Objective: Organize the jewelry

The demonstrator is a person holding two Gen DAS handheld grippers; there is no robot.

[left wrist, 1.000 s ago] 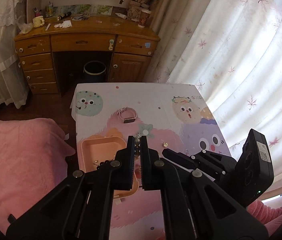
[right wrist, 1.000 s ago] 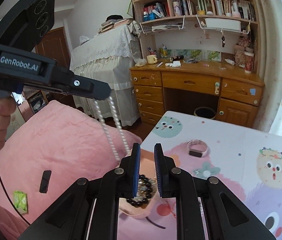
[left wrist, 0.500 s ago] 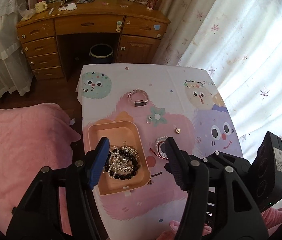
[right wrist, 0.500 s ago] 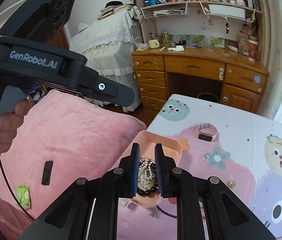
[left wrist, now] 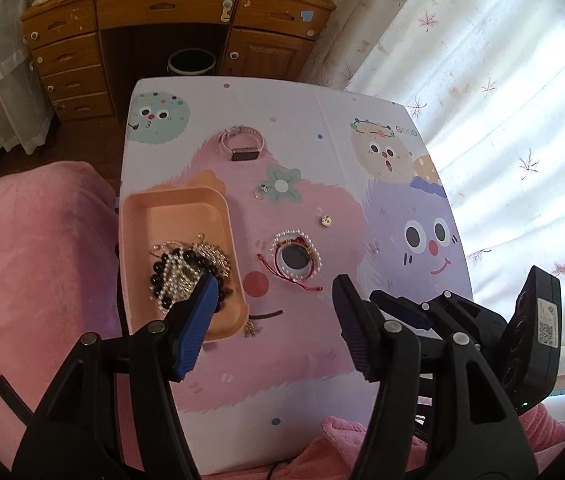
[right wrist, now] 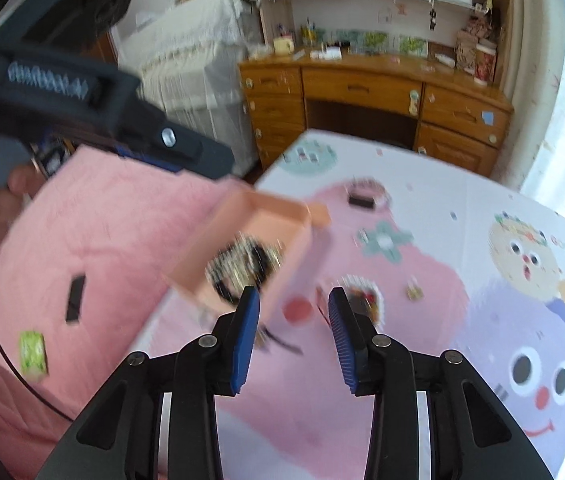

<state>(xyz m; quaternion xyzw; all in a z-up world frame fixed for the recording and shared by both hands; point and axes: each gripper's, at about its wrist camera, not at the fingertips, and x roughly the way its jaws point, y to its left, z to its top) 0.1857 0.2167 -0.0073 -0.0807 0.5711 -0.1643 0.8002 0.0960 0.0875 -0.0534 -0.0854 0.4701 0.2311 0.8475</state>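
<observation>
A tangle of pearl and black bead strands (left wrist: 186, 270) lies in the near end of the peach tray (left wrist: 174, 208) at the left edge of the cartoon-printed table (left wrist: 362, 120), and a pearl bracelet with red cord (left wrist: 296, 256) sits on the table just right of the tray. Farther back lie a pink-strapped watch (left wrist: 242, 146) and a few small charms. The left gripper (left wrist: 274, 296) hangs above with its jaws apart and empty, while the right gripper (right wrist: 293, 312), also empty, is opening its jaws above the bracelet in a blurred view.

Left tool (left wrist: 274, 294) gapes empty – right tool (right wrist: 293, 308) (also empty) opening.
</observation>
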